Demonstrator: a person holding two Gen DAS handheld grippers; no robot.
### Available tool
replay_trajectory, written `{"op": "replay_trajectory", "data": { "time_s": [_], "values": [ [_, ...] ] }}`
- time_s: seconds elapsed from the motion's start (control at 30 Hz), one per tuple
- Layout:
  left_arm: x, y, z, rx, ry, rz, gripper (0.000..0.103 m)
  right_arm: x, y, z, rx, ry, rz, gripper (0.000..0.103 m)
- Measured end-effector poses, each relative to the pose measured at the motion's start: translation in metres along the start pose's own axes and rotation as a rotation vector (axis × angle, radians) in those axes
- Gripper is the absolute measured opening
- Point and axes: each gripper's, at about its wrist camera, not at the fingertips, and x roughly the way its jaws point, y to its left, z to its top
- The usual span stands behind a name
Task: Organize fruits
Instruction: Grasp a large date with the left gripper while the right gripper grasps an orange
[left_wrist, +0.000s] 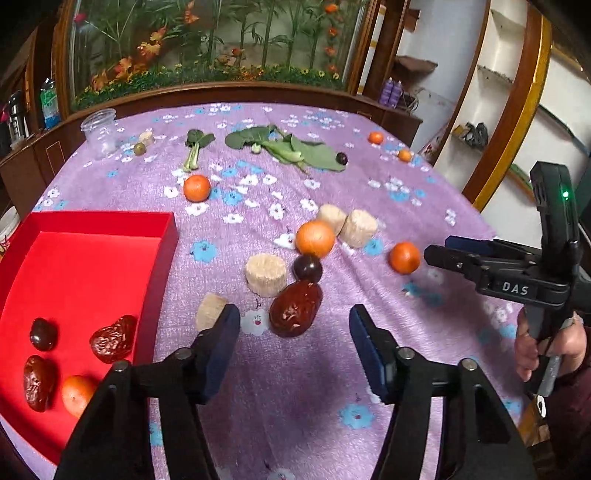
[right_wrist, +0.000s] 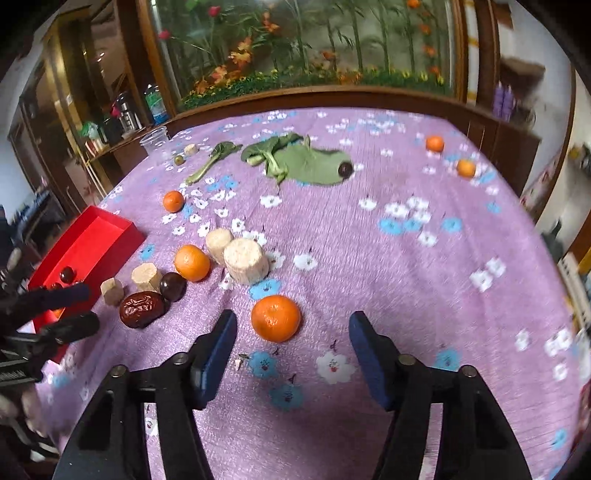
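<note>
Purple flowered cloth (left_wrist: 369, 110) carries the scattered fruit. Through my left wrist camera, my left gripper (left_wrist: 294, 328) is spread wide and empty, low over the cloth, with a wrinkled red date (left_wrist: 293, 310) lying just ahead between the pads. A dark plum (left_wrist: 307, 267) touches the date's far end and a pale cylinder block (left_wrist: 266, 275) sits just beside it, so I judge a careless close could nudge the plum into a roll or catch the block instead. The red box (left_wrist: 74, 266) lies to my left, already holding two dates, a dark plum and an orange.

Through my right wrist camera, my right gripper (right_wrist: 293, 332) is also spread and holding nothing, angled down toward the cloth, with a mandarin (right_wrist: 276, 317) just ahead, nearer the left pad. Round fruit may roll off if one pad reaches it first. My left gripper shows at the left edge near the date; crossing toward the box risks a bump between my two tools.
</note>
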Motion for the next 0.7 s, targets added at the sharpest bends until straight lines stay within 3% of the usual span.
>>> {"op": "replay_trajectory", "data": {
  "time_s": [0.07,0.5,0.7],
  "values": [
    [0.007,0.000,-0.001,0.007,0.016,-0.001,0.046,0.003,0.001,-0.001,-0.002,0.001,0.006,0.065],
    [0.042,-0.005,0.010,0.049,0.070,0.041,0.046,0.026,0.014,0.006,-0.050,0.018,0.004,0.065],
    [0.054,-0.009,0.008,0.047,0.093,0.042,0.039,0.037,0.021,0.008,-0.070,0.037,-0.016,0.061]
  ]
}}
